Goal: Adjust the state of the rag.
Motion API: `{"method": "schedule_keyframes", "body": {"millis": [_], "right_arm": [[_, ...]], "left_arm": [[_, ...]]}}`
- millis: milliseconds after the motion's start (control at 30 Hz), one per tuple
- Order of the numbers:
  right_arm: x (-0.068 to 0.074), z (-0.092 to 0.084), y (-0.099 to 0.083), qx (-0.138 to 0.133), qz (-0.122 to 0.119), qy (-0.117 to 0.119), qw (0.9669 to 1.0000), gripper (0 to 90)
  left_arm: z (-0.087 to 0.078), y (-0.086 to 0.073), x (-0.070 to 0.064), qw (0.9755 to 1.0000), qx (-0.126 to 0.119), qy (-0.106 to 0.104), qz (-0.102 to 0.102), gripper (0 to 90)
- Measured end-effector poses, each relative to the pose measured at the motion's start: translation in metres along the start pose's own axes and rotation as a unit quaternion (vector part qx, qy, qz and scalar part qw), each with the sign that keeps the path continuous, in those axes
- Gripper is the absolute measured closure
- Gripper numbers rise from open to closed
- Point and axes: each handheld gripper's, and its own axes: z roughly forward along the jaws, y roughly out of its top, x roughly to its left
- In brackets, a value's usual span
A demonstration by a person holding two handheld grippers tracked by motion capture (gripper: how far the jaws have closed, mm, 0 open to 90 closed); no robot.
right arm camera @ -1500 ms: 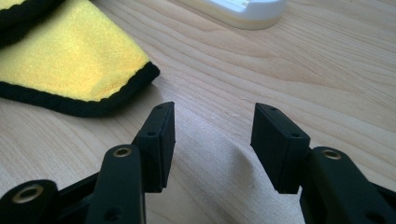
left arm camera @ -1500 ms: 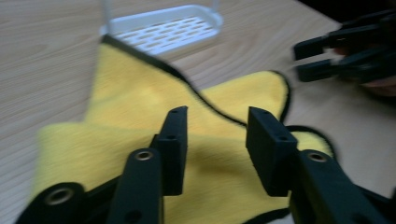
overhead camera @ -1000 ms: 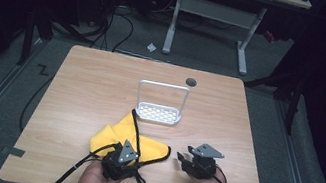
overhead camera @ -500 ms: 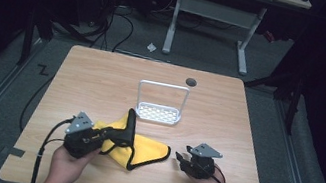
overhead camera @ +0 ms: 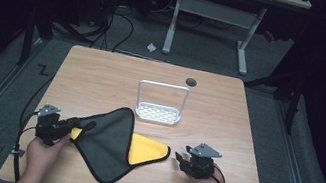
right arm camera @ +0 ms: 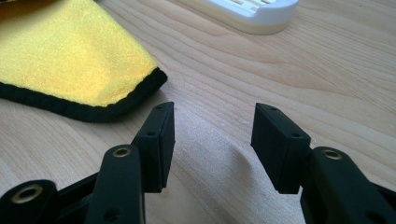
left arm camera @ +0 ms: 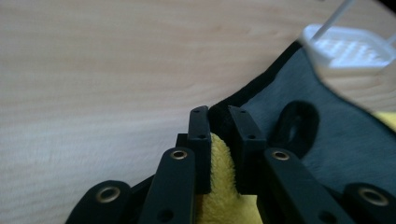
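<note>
left gripper point(overhead camera: 75, 123) at the near left of the light wooden table point(overhead camera: 103, 76), clamped on a corner of the yellow microfibre cloth with grey backing and black hem point(overhead camera: 113, 146) — jaws just been closing, yellow pile bunched between the black pads point(left arm camera: 201, 140) in the left gripper view; pinched corner raised a little off the wood, hem curling in a loop just past the jaw tips; cloth spread across the near middle of the table, grey side folded over and facing up across most of it, yellow corner point(right arm camera: 84, 60) poking out toward the right; right gripper point(overhead camera: 181, 159) resting low at the near right, jaws parted and empty, only bare wood between the pads point(right arm camera: 161, 135); yellow tip of the cloth near those jaws, apart from them — no contact; white plastic tray with an upright wire hoop handle point(overhead camera: 159, 113) standing just beyond the cloth, mid-table, clear of both grippers.
</note>
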Motion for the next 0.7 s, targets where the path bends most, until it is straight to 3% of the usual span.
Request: {"method": "schedule_keyframes", "body": {"millis": [33,67,267,333,400,500,600,700], "right_arm": [[0.0,0.0,0.0,0.0,0.0,0.0,1.0,50.1],[0.0,0.0,0.0,0.0,0.0,0.0,1.0,50.0],[0.006,-0.007,0.005,-0.024,-0.013,-0.001,0.9996,48.8],[0.01,-0.01,0.007,-0.031,-0.018,0.003,0.9994,48.6],[0.028,-0.014,0.013,-0.047,-0.036,0.026,0.9979,48.3],[0.047,-0.011,0.015,-0.041,-0.061,0.05,0.9961,47.5],[0.061,-0.008,0.014,-0.027,-0.069,0.069,0.9949,46.4],[0.072,-0.011,0.013,-0.029,-0.076,0.082,0.9933,45.3]], "left_arm": [[0.0,0.0,0.0,1.0,0.0,0.0,0.0,78.5],[0.006,-0.003,0.0,0.9997,0.016,0.012,0.015,78.3],[0.01,-0.005,-0.009,0.9989,0.025,0.013,0.038,79.7],[0.011,-0.005,-0.012,0.9987,0.028,0.006,0.042,80.0],[0.013,-0.008,-0.023,0.9977,0.038,-0.02,0.053,80.1],[0.016,-0.012,-0.041,0.9956,0.048,-0.042,0.069,80.2],[0.019,-0.016,-0.059,0.9932,0.056,-0.062,0.082,80.2],[0.022,-0.018,-0.072,0.9916,0.054,-0.065,0.098,79.7]]}}
